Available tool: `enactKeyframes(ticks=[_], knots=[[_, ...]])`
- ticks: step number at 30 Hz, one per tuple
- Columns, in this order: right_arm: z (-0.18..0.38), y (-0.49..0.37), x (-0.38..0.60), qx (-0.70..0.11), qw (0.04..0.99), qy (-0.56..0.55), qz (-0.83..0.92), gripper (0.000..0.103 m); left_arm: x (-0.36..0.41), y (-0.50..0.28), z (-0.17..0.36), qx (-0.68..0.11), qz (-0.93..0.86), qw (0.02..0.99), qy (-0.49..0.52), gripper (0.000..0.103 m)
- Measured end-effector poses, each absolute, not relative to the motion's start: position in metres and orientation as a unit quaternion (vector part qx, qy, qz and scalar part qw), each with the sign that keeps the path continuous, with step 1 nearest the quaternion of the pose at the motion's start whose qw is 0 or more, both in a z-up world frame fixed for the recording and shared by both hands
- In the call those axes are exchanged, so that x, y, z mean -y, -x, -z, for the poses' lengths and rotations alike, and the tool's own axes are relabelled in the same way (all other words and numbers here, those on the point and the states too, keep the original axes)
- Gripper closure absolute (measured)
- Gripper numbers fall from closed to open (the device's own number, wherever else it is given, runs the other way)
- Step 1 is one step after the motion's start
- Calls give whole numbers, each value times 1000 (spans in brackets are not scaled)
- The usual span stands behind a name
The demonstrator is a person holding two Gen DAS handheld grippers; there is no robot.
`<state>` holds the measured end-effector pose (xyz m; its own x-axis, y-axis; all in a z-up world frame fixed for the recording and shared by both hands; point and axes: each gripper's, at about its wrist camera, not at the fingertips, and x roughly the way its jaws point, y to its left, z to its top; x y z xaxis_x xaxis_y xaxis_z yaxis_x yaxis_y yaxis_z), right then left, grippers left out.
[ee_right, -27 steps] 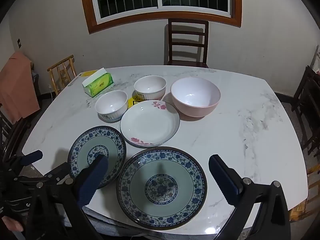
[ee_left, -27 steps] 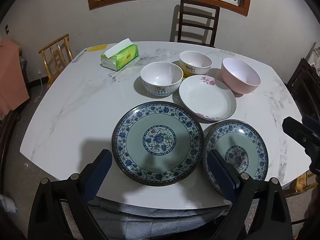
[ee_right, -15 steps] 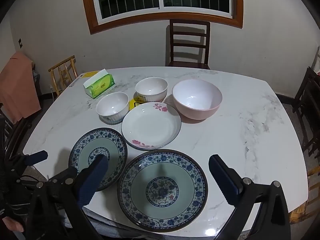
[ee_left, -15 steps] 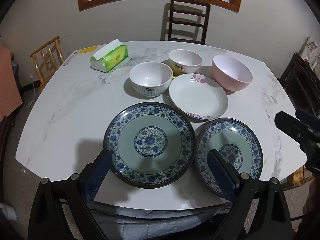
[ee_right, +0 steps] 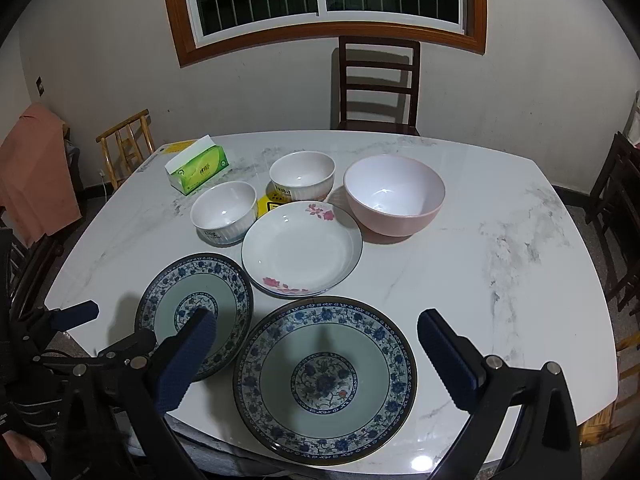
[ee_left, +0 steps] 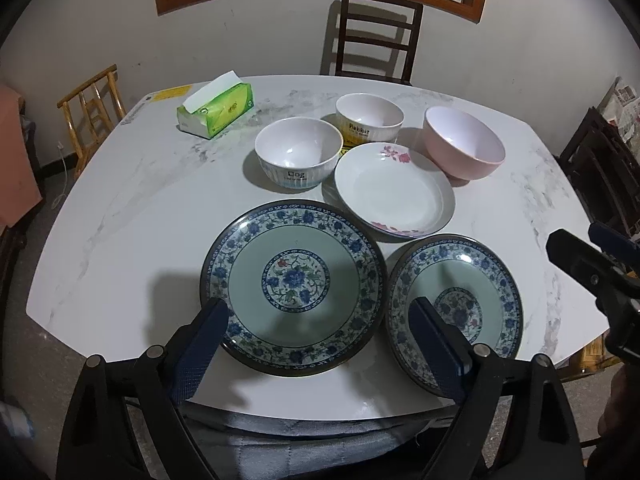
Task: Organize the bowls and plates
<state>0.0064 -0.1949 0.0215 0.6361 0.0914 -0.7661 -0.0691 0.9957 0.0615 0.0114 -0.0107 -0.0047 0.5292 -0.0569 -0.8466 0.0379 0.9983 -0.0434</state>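
Plates and bowls sit unstacked mid-table; we hover the left gripper [ee_left: 316, 344] and right gripper [ee_right: 316, 354], both wide open and empty. Next, we judge, gripping the blue-rimmed plate [ee_right: 325, 376] at six o'clock.

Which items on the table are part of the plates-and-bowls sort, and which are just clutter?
Task items:
left blue floral plate
right blue floral plate
white plate with pink flowers
pink bowl
ribbed white bowl
yellow-labelled white bowl

Lying about:
green tissue box
yellow sticker between the small bowls
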Motion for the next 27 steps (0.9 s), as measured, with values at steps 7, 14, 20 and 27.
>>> enactKeyframes(ticks=[7,14,20,27], knots=[[-20,-7,195,-427,903,-15,-46,0,10,-12,5,-484,25,875,9,14],[-18,-6,193,-428,902,-15,-47,0,9,-13,6,-484,21,875,8,14],[-17,-7,191,-430,901,-14,-49,0,8,-13,7,-485,18,874,11,14],[-17,-7,191,-431,901,-15,-50,0,6,-13,8,-485,17,874,12,14]])
